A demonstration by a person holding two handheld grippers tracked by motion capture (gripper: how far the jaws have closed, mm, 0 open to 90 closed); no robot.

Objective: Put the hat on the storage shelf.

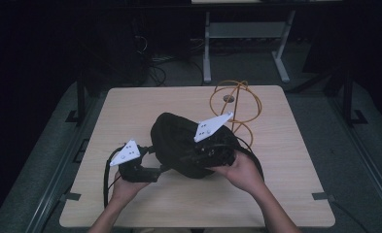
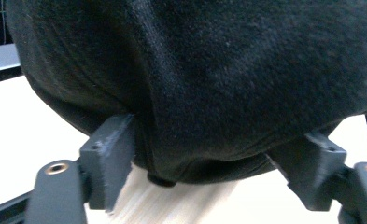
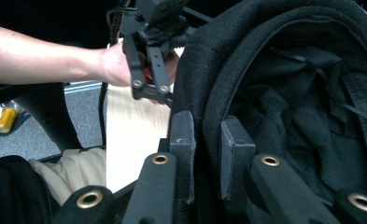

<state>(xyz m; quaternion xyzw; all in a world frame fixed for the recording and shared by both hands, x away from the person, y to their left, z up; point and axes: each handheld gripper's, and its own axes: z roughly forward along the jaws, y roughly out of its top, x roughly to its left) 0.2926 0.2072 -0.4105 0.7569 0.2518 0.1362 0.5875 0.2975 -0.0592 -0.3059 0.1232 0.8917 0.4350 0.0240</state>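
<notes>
Your right gripper (image 3: 207,154) is clamped on the rim of the black hat (image 1: 179,141): in the right gripper view its 2 jaws pinch the thick folded edge of the fabric, 1 pad outside and 1 inside, with the dark lining and a loose ribbon showing to the right. In the high view the hat sits near the middle of the wooden table (image 1: 130,107), just in front of the orange wire stand (image 1: 234,104) at the far side, and your right hand (image 1: 242,172) holds its gripper at the hat's near right edge. Your left gripper (image 2: 209,163) stands with its jaws wide apart; in the left gripper view the hat's rounded crown bulges between them, and the left pad looks to be touching the fabric near the brim, though you cannot tell that either pad presses on it. Below the brim there, the pale tabletop shows. Your left hand (image 1: 125,187) holds that gripper at the hat's near left side, its cable (image 1: 107,179) looping beside it.
</notes>
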